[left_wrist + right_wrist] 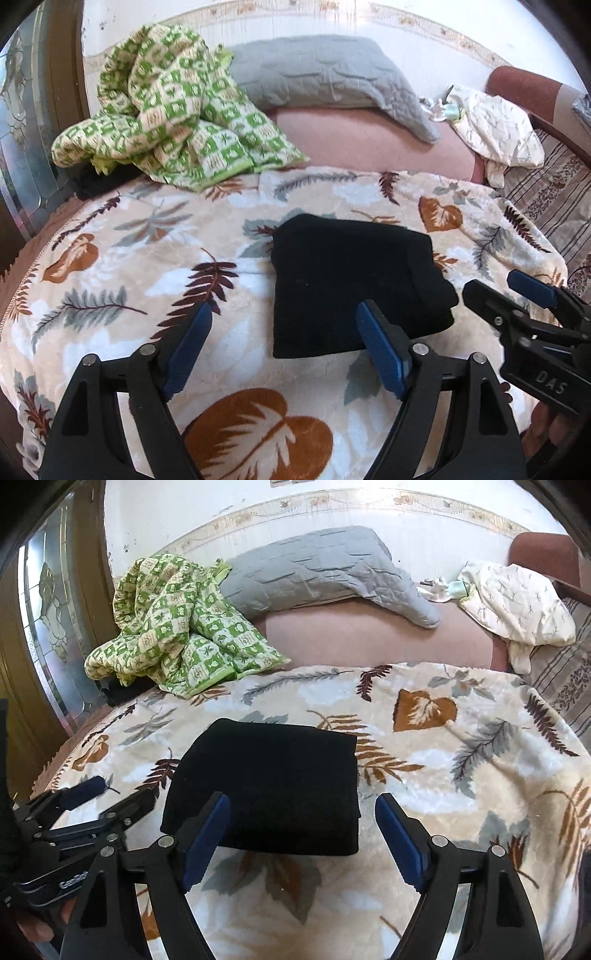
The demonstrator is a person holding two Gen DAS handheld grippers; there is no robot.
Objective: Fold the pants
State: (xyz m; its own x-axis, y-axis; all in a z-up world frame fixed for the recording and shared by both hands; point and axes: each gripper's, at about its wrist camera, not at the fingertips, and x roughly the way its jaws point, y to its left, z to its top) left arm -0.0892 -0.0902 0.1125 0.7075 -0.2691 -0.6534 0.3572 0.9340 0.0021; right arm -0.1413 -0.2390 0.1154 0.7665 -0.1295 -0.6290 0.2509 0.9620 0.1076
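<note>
The folded black pants [269, 782] lie on the bed [461, 794]; their layers perhaps cannot be told. Left gripper [284, 350] and right gripper [303, 838] are held wide, empty.

I see soft, even daylight in both feeds, brightest on the white wall [424, 55]. The black pants [273, 782] lose nearly all fold detail. Fisheye bends the bed [110, 258] edges, dark vignette fills the corners, and focus stays fairly sharp.
</note>
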